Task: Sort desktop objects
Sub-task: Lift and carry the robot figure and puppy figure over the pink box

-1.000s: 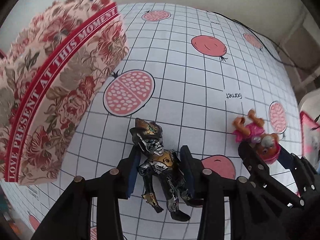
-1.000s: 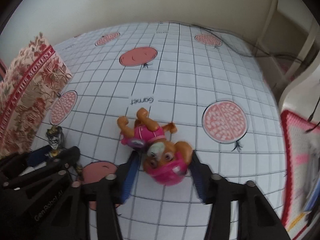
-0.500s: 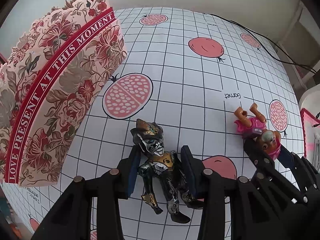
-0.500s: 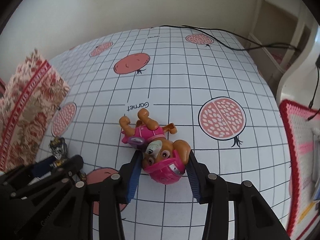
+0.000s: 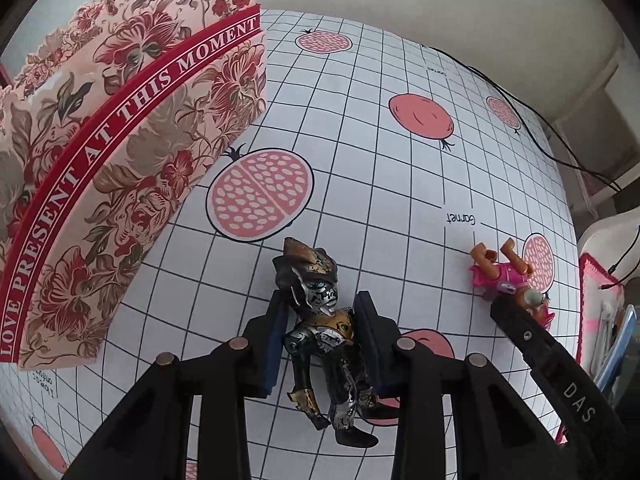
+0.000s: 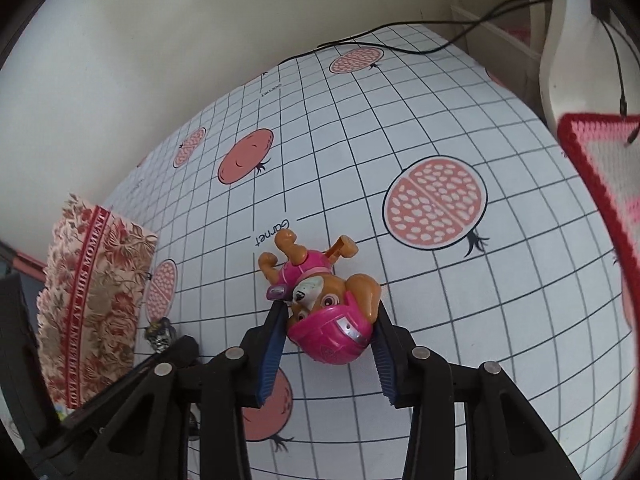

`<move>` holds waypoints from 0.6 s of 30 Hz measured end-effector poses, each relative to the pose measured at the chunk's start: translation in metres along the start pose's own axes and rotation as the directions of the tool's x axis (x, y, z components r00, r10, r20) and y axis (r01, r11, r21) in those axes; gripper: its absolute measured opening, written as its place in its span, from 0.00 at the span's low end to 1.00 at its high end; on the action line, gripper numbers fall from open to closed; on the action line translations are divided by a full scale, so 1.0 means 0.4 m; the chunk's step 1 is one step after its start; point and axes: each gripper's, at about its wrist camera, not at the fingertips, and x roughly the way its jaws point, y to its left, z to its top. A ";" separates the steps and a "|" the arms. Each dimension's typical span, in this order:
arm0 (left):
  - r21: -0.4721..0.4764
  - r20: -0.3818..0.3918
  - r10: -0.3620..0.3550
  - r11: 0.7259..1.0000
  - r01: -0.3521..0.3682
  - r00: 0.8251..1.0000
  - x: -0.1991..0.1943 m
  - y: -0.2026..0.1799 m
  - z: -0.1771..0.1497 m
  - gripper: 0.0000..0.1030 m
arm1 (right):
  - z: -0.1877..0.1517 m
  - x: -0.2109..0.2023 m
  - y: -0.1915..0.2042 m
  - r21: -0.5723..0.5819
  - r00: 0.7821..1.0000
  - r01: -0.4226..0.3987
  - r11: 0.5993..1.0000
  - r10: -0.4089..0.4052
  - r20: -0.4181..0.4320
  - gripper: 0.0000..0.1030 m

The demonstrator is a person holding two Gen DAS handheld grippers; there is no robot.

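A black, silver and gold warrior figure lies on its back on the grid tablecloth. My left gripper straddles its torso, jaws closing, the blue pads close beside its shoulders without a clear press. A brown dog toy in a pink helmet lies head toward me. My right gripper is closing with its pads against the helmet's sides. In the left wrist view the dog toy shows at the right, partly hidden behind a right gripper finger.
A tall floral gift box reading "LOVE PRESENT AT THIS MOMENT" stands to the left, also the floral box in the right wrist view. A red-edged crochet mat lies at the right. A black cable runs along the far table edge.
Both pairs of pads have drawn in toward their toys. The right gripper has rolled, so the table looks tilted, and it sits tighter on the helmet. The warrior figure has stayed put.
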 end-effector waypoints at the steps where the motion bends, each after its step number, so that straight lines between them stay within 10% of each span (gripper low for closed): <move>1: 0.006 -0.002 -0.005 1.000 0.005 1.000 -0.001 -0.001 0.001 0.35 | 0.000 0.000 -0.002 0.017 1.000 -0.013 1.000 0.013 0.002 0.42; 18: -0.071 0.018 -0.118 0.990 0.119 0.993 -0.004 0.002 0.039 0.35 | 0.017 -0.034 0.041 0.087 0.989 -0.112 0.990 0.102 0.106 0.42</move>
